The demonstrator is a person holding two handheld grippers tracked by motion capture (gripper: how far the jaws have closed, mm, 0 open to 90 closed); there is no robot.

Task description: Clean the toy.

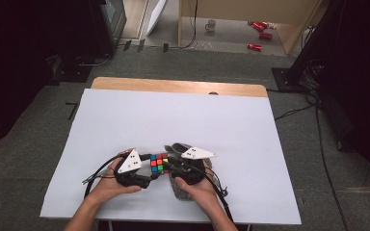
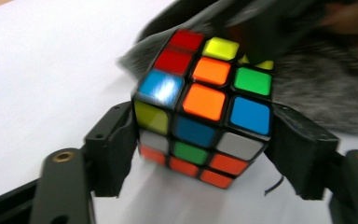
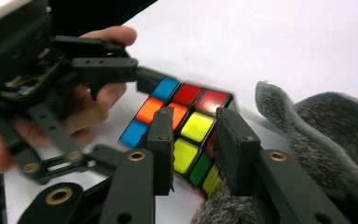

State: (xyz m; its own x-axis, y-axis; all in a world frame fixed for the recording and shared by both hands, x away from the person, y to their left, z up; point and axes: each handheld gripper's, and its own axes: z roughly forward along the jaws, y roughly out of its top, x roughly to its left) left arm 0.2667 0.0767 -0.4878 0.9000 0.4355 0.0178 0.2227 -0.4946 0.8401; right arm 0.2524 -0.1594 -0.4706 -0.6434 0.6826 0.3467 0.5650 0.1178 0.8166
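A scrambled Rubik's cube (image 1: 159, 162) sits on the white table top between my two hands. In the left gripper view the cube (image 2: 205, 107) stands between my left gripper's (image 2: 203, 140) two black jaws, which press on its left and right sides. My left gripper (image 1: 150, 169) comes at the cube from the left. My right gripper (image 1: 169, 166) comes from the right, over a grey fuzzy cloth (image 1: 182, 192). In the right gripper view its jaws (image 3: 193, 116) stand a narrow gap apart just in front of the cube's yellow face (image 3: 198, 127), with nothing pinched.
The cloth (image 3: 326, 130) lies bunched beside and behind the cube (image 2: 317, 93). The white sheet (image 1: 173, 120) stretches bare toward the wooden back edge (image 1: 173, 85). Cables trail from both grippers to the front. Red cans (image 1: 260, 33) and a mug (image 1: 211, 25) lie on the far floor.
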